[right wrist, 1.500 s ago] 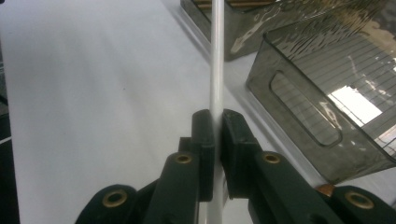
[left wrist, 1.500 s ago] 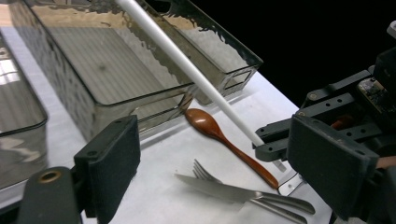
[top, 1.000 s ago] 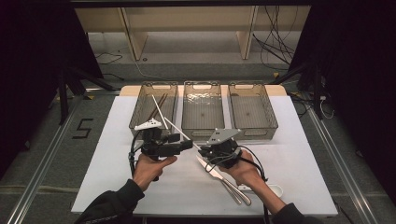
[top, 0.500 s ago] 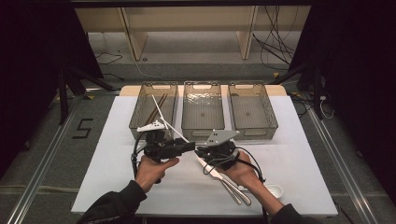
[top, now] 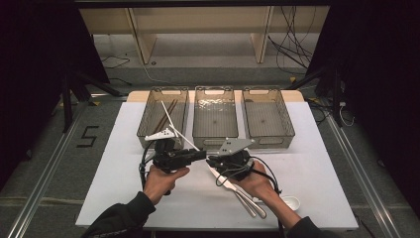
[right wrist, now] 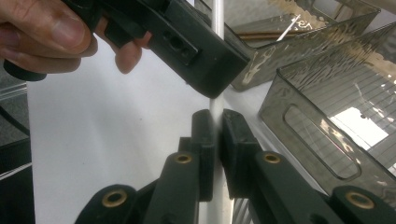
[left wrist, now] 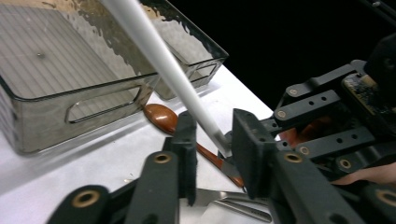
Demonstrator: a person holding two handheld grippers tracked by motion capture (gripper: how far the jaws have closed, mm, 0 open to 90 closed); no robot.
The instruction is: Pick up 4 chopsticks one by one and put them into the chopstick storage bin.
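Our right tongs (right wrist: 215,135) pinch the white chopstick (top: 174,126) low above the counter (top: 119,163); it slants toward the left tray (top: 148,119) (between our closing left tongs (left wrist: 212,140), not visibly gripped)

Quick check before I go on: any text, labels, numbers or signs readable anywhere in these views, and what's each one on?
"5": a dark numeral marked on the grey floor left of the table.
Pale mark on a bin wall in the right gripper view: too blurred to read.
Nothing readable on the bins, the white stick or either tool.
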